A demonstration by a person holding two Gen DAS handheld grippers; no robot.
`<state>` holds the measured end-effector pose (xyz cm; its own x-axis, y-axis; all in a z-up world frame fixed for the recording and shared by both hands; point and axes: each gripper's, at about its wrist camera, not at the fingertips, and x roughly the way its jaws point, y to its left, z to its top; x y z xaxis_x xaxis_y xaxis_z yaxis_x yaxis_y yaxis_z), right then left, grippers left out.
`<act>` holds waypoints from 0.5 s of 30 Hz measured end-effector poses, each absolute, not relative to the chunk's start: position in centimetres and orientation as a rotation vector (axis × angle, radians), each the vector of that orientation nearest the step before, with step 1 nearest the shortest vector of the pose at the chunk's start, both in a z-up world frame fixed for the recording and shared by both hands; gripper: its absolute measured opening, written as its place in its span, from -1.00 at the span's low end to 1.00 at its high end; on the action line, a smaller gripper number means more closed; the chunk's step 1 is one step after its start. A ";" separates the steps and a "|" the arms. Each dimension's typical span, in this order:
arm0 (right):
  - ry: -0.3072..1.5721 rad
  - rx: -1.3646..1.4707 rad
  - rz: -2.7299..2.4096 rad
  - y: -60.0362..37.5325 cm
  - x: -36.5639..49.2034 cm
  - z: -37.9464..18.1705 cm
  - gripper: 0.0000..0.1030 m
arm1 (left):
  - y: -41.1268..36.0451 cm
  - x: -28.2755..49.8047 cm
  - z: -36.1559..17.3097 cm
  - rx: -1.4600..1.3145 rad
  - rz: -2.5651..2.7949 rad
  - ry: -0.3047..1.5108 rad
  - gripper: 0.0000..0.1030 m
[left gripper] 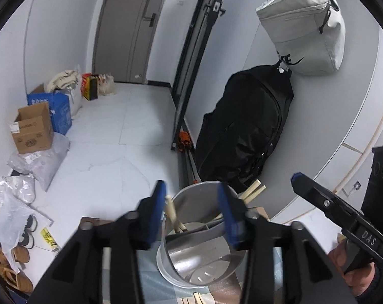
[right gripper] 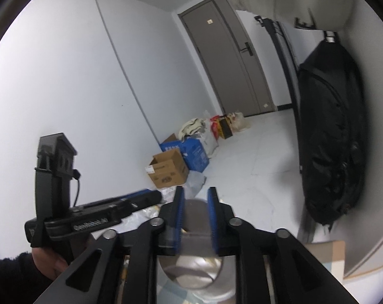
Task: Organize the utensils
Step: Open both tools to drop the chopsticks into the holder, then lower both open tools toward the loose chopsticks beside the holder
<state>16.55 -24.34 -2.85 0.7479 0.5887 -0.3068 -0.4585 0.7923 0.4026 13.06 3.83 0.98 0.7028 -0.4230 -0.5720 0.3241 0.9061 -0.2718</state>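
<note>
1. Left wrist view: the left gripper (left gripper: 192,210) hangs above a metal utensil holder (left gripper: 199,243). Its blue pads (left gripper: 158,212) stand apart and clamp nothing.
2. This view alone shows the holder's interior: a grey divider (left gripper: 199,230) splits it into compartments, and wooden chopsticks (left gripper: 175,215) lean in the far one.
3. More chopsticks (left gripper: 252,190) jut past the holder's far rim, and light wooden sticks (left gripper: 194,300) lie cut off at the lower frame edge.
4. The right gripper (left gripper: 296,179) enters this view from the right; its fingertip gap is not visible here.
5. Right wrist view: the right gripper (right gripper: 196,217) has its jaws apart, one pad on either side of the holder's grey divider (right gripper: 196,238); whether the pads touch it cannot be told.
6. Here the holder (right gripper: 194,268) is blurred and its contents are hidden behind the fingers.
7. The left gripper (right gripper: 151,197) shows side-on, its tips merged by blur.
8. Both views share a grey door (right gripper: 232,58), a cardboard box (right gripper: 168,169) and a black bag (left gripper: 244,131).
9. Only the left wrist view shows the grey bag (left gripper: 303,30) whole.
</note>
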 end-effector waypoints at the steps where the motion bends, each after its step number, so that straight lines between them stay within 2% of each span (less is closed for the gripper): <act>1: 0.437 0.318 0.574 -24.7 16.2 -2.9 -0.19 | 3.8 12.6 1.1 -0.148 -0.402 0.669 -0.19; 2: 0.434 0.322 0.567 -25.0 15.9 -2.9 -0.03 | 3.7 12.1 1.3 -0.140 -0.387 0.664 -0.19; 4: 0.432 0.326 0.557 -25.6 15.2 -3.0 0.08 | 3.5 11.4 1.5 -0.126 -0.362 0.653 -0.16; 6: 0.431 0.328 0.550 -26.1 14.6 -2.9 0.09 | 3.4 10.5 1.8 -0.123 -0.336 0.644 -0.01; 10: 0.419 0.318 0.546 -26.6 13.2 -2.8 0.33 | 3.4 9.1 2.0 -0.114 -0.296 0.625 0.15; 12: 0.415 0.313 0.549 -26.8 12.3 -2.9 0.35 | 3.4 8.2 2.1 -0.108 -0.292 0.616 0.15; 15: 0.410 0.302 0.549 -26.9 11.3 -3.1 0.48 | 3.3 7.2 2.2 -0.086 -0.275 0.608 0.18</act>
<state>11.31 -26.86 -3.07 0.7761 0.5579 -0.2938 -0.4396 0.8129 0.3821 7.20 3.32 2.20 0.7856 -0.2799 -0.5518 0.2296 0.9600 -0.1600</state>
